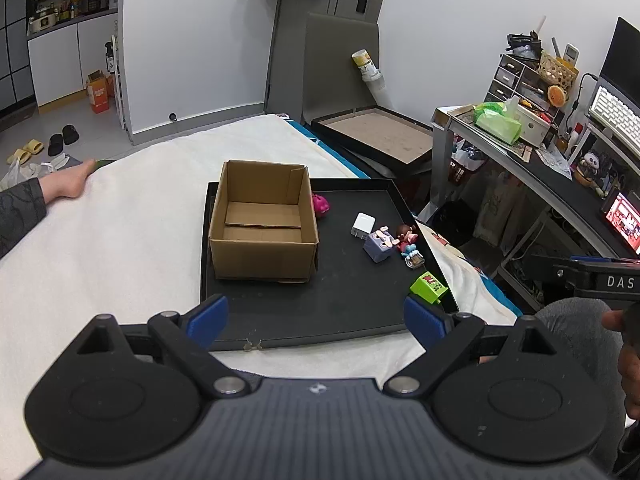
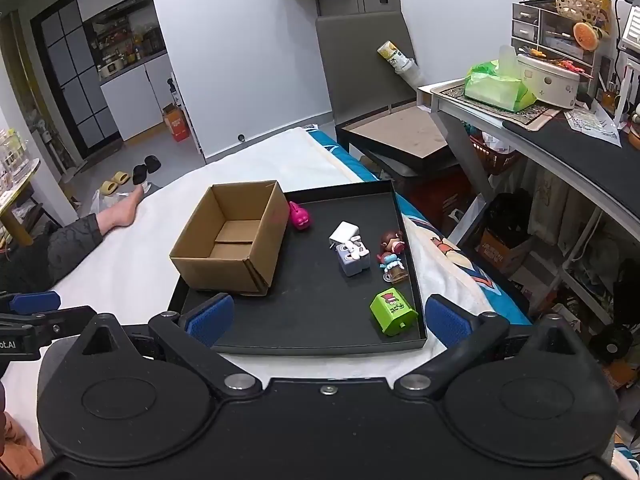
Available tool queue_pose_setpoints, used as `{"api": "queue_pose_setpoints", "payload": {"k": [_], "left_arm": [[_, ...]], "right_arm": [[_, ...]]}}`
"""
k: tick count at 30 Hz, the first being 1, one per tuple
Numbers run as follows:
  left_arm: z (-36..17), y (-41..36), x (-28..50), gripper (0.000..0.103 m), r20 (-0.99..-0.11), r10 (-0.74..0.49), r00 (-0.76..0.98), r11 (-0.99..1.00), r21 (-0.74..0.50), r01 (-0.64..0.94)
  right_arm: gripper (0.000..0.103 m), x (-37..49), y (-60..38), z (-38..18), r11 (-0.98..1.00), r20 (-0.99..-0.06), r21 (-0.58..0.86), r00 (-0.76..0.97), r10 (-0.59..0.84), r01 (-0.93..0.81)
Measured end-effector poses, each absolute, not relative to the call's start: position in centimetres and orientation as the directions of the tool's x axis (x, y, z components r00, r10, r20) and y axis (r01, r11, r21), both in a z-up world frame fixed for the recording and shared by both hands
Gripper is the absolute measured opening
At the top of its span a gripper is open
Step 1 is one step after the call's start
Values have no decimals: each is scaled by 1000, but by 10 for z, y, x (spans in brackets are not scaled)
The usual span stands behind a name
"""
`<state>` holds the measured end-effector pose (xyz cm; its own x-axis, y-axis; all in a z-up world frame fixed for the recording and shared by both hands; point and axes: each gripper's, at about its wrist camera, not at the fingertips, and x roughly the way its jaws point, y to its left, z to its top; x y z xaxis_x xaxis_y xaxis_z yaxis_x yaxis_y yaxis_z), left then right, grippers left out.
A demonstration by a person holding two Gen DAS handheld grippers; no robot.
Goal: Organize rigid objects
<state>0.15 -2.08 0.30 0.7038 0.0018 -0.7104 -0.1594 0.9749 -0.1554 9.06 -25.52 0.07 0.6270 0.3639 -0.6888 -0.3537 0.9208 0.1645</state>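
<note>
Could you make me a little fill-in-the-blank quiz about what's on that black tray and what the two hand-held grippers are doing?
1. The cardboard box on the black tray has ____ inside it.
2. The toy nearest the tray's front right corner is the ____ cube.
3. The pink toy lies right beside the ____.
4. The left hand-held gripper and the right hand-held gripper both have their jaws ____.

Missing words: nothing; green; cardboard box; open

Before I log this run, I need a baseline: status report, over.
Both hand-held grippers, left and right, open, holding nothing. Cardboard box empty on black tray; toys loose beside it, green block nearest. Nothing in the way.
</note>
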Motion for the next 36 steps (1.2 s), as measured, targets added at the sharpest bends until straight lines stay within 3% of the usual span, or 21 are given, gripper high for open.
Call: {"api": "queue_pose_setpoints", "payload": {"k": [36], "left_arm": [[0, -25, 0, 94, -710, -2, 704, 977, -151, -150]], "right_arm": [[103, 87, -258, 0, 921, -690, 150, 630, 358, -359]]}}
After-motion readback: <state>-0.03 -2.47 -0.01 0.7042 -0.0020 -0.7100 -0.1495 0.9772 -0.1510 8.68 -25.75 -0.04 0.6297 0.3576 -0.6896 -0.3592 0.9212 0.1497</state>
